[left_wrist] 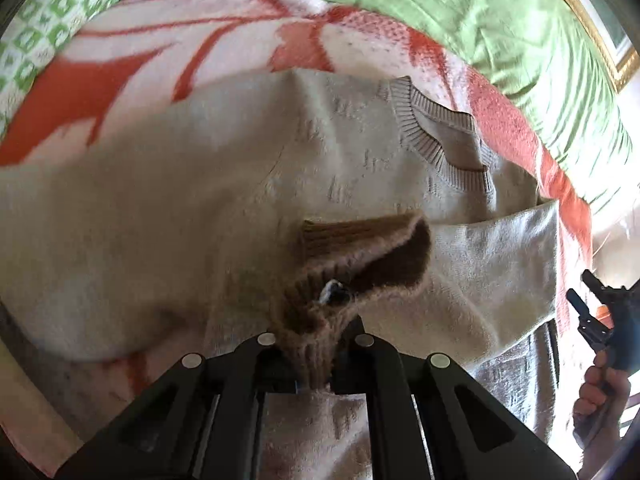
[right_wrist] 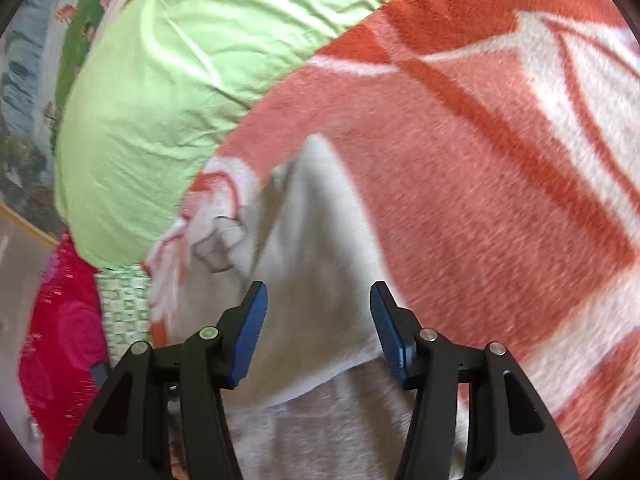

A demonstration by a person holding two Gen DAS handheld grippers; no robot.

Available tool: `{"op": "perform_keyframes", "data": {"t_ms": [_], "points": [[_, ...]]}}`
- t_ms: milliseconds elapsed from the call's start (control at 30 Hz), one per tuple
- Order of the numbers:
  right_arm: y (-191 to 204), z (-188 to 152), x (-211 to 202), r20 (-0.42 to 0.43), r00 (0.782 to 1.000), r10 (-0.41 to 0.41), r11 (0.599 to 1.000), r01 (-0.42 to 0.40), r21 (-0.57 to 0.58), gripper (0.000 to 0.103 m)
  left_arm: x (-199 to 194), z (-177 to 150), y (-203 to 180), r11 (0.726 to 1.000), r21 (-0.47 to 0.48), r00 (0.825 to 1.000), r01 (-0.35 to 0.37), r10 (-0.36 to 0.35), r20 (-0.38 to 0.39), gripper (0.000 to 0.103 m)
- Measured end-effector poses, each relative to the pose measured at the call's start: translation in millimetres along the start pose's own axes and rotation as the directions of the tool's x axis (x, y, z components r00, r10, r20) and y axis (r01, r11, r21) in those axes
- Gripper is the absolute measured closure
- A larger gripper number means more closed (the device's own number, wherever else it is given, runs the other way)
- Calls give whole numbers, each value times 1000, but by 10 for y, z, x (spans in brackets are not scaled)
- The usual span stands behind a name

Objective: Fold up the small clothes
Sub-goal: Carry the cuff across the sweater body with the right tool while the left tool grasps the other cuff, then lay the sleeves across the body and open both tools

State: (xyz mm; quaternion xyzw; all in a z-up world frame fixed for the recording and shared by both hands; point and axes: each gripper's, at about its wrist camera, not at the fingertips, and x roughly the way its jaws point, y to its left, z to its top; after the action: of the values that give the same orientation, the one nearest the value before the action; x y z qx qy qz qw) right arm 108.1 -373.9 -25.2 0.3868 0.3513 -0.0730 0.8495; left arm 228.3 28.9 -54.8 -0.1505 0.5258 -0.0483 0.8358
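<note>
Centrally in the left view, a ribbed cuff [left_wrist: 316, 344] of the beige sweater [left_wrist: 200, 208] is pinched by the left gripper [left_wrist: 310, 364]; the right gripper [right_wrist: 318, 328] is spread above the sweater on the orange-and-white blanket [right_wrist: 480, 160].

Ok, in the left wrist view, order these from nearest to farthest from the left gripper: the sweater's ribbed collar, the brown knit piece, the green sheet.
1. brown knit piece, clamped in the left gripper
2. ribbed collar, up and right
3. green sheet, along the top, beyond the blanket

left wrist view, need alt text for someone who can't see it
The left gripper is shut on a brown knit cuff, lifted over a cream sweater on an orange-and-white blanket. The right gripper shows at the right edge.
</note>
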Motion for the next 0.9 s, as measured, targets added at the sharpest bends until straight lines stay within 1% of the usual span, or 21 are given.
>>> {"op": "perform_keyframes", "data": {"t_ms": [100,233,300,333,367,400,500,533,600,633,667,767,900], "points": [[53,99,163,-21,996,-87,994,85,-71,48,25,-37,0,1000,5,1000,1,-1,2,95],[99,200,428,-49,986,-157,977,148,-152,48,33,-83,-19,1000,13,1000,-13,13,-10,95],[93,225,616,-91,978,-188,968,169,-184,48,30,-88,-65,999,30,1000,-19,19,-10,95],[87,212,651,-106,977,-187,966,163,-200,58,31,-80,-98,999,38,1000,-17,17,-9,95],[107,216,720,-145,972,-184,961,147,-236,90,20,-73,-125,999,45,1000,-11,12,-7,96],[130,235,707,-150,970,-193,954,150,-261,95,-6,-70,-138,999,47,1000,-3,3,-4,96],[99,412,445,-95,979,-179,952,148,-269,95,-114,-5,-281,994,21,994,108,-108,15,96],[70,460,398,-89,979,-182,952,153,-266,95,-128,7,-328,992,22,992,124,-125,17,96],[-30,551,357,-92,975,-204,948,173,-266,95,-118,0,-415,992,40,993,119,-120,25,97],[-46,555,376,-97,973,-210,947,177,-270,95,-80,-20,-424,994,50,995,99,-100,25,97],[-72,538,412,-106,970,-221,943,184,-278,95,-22,-42,-388,996,47,997,78,-79,17,97],[-92,484,486,-105,968,-229,942,192,-276,95,86,-79,-168,998,9,998,60,-60,2,96],[-115,432,522,-101,970,-223,948,192,-254,95,41,-66,55,995,-20,995,93,-93,22,95]]}}
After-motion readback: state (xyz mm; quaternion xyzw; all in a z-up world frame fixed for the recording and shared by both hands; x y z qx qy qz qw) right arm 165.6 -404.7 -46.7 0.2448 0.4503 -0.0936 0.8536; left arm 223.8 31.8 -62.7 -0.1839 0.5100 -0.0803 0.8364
